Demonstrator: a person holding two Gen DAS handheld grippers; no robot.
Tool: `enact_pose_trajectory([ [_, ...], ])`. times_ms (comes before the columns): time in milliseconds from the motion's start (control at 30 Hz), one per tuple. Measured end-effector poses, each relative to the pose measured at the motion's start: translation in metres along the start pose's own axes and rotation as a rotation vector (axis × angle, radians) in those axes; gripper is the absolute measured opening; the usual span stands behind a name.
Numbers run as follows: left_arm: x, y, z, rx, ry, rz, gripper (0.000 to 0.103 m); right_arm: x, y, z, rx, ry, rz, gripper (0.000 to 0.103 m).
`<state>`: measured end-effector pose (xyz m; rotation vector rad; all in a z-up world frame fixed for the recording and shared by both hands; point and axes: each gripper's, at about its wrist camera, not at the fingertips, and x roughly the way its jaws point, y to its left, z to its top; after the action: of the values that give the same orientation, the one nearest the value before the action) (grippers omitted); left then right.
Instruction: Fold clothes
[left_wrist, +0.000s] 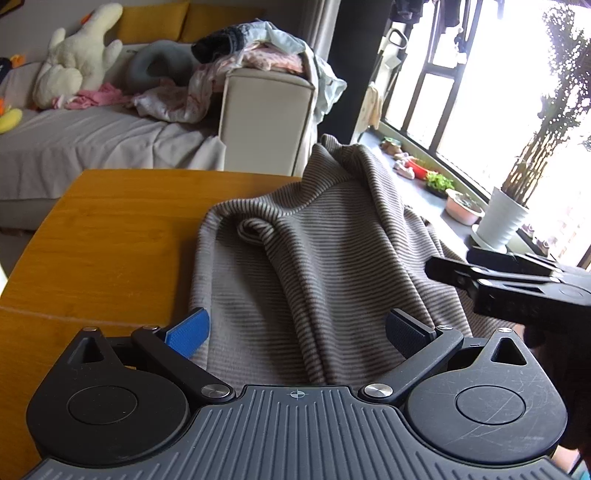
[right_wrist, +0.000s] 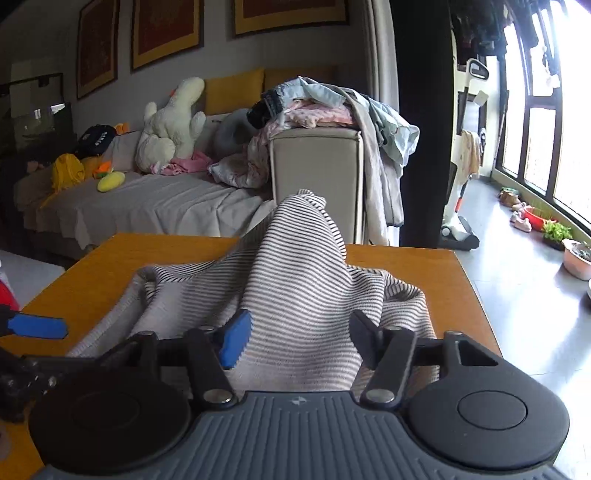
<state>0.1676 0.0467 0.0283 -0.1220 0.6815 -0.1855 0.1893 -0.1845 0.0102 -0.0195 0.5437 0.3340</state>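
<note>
Both grippers sit right over the near end of the striped garment (left_wrist: 295, 266), jaws spread wide on each, cloth bunched between the pads but not pinched. Left gripper (left_wrist: 297, 332): blue pad on its left finger lies at the garment's left hem, dark pad on the other finger rests on the cloth. Right gripper (right_wrist: 297, 338): same pose, fabric rises as a hump between its fingers.

Taking the garment as landmark, left to right: bare wooden table (left_wrist: 110, 229) left of it, wide open surface out to the rounded left edge. Garment lies crumpled on the table, long axis running from the grippers away toward the far table edge, a peaked fold sticking up at the far end; which end is collar or hem, cannot tell. In the right wrist view a strip of bare table also shows right of the garment, up to the right edge (right_wrist: 476, 295). In the left wrist view its right side seems to hang past that edge; the right gripper shows there as a black shape just right of the cloth.

Beyond the garment: sofa (right_wrist: 147, 206) with a white plush toy (right_wrist: 173, 125), laundry pile (right_wrist: 317, 107) on the armrest. Far right: grey floor, potted plant (left_wrist: 502, 218) by the window.

Black cap on the sofa has white lettering, too small to read.
</note>
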Motion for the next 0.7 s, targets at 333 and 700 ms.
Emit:
enact_pose_trajectory([
  [333, 0.048, 0.012, 0.003, -0.012, 0.125, 0.013, 0.103, 0.02, -0.006, -0.025, 0.013, 0.138, 0.093, 0.046],
  [700, 0.004, -0.001, -0.038, -0.001, 0.121, -0.016, 0.103, -0.048, 0.006, -0.067, -0.01, 0.107, 0.149, 0.05],
])
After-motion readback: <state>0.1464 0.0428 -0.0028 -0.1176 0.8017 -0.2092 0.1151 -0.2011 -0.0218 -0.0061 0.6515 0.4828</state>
